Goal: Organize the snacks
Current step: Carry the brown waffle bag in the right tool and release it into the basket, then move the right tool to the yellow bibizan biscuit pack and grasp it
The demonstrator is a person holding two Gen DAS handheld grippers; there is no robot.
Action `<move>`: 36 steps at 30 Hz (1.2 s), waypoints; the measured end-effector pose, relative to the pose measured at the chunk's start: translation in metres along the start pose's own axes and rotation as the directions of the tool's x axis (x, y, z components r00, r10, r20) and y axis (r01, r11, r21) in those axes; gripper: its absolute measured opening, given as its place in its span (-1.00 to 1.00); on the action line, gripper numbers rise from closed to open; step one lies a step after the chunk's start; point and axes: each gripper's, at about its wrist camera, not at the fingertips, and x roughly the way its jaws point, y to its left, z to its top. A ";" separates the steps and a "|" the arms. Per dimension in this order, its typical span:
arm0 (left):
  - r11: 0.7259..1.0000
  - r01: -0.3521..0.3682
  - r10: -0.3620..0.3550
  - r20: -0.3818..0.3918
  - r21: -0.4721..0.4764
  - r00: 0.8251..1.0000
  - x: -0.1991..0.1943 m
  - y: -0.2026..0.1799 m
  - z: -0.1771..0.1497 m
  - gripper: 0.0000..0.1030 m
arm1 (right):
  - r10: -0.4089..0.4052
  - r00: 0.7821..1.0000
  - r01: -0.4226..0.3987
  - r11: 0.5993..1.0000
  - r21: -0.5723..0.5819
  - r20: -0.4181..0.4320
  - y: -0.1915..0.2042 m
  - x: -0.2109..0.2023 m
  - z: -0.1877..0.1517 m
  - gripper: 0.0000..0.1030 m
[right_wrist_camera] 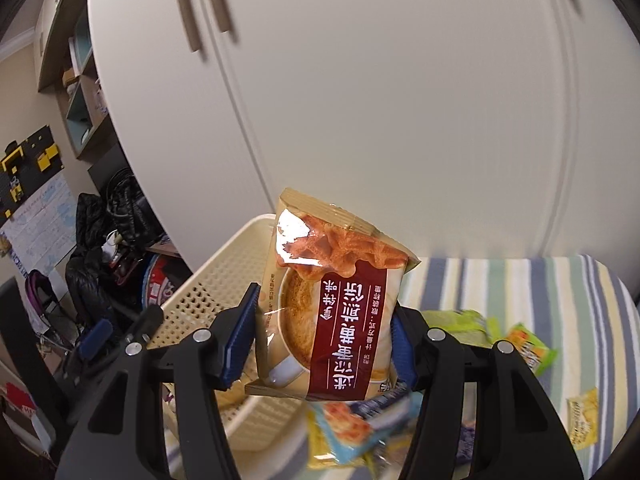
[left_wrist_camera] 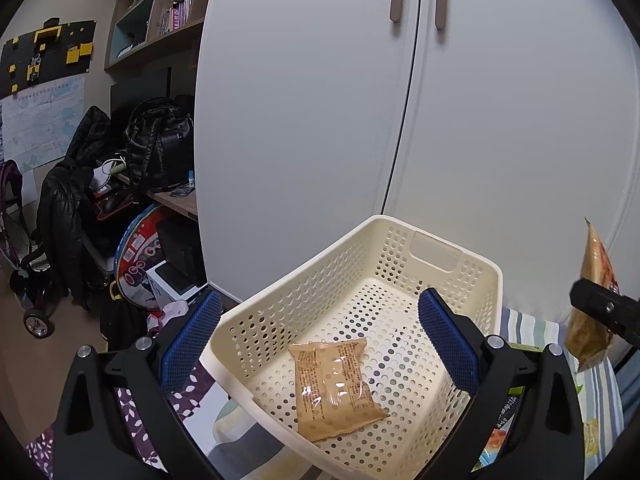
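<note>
A: Start at the right gripper [right_wrist_camera: 320,340]. What's in it?

B: Its blue pads [right_wrist_camera: 240,340] are clenched on a beige waffle packet [right_wrist_camera: 332,300], held upright by its lower half, upper half free. It hangs in the air, just right of the basket [left_wrist_camera: 440,240] and not yet over it.

A: And the left gripper [left_wrist_camera: 320,344]?

B: Spread wide, nothing between the fingers. It hovers over the basket's near side, looking down at the one packet [left_wrist_camera: 334,388] already lying flat on the floor.

A: So how would you do the drop well?

B: I'd carry the waffle packet over the rim first, lower it until the bottom edge is close to the floor, then let go beside the lying packet, not on top. It's a light, puffy bag; released high, it may tip or catch the wall.

A: Anything else?

B: Pull the left gripper clear first. More snacks [right_wrist_camera: 528,348] wait on the striped cloth [right_wrist_camera: 560,292].
</note>
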 end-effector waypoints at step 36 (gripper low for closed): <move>0.992 0.059 -0.062 -0.023 -0.115 0.998 0.005 0.017 0.003 0.95 | -0.073 0.997 0.074 0.997 0.020 -0.039 0.001 0.037 -0.011 0.66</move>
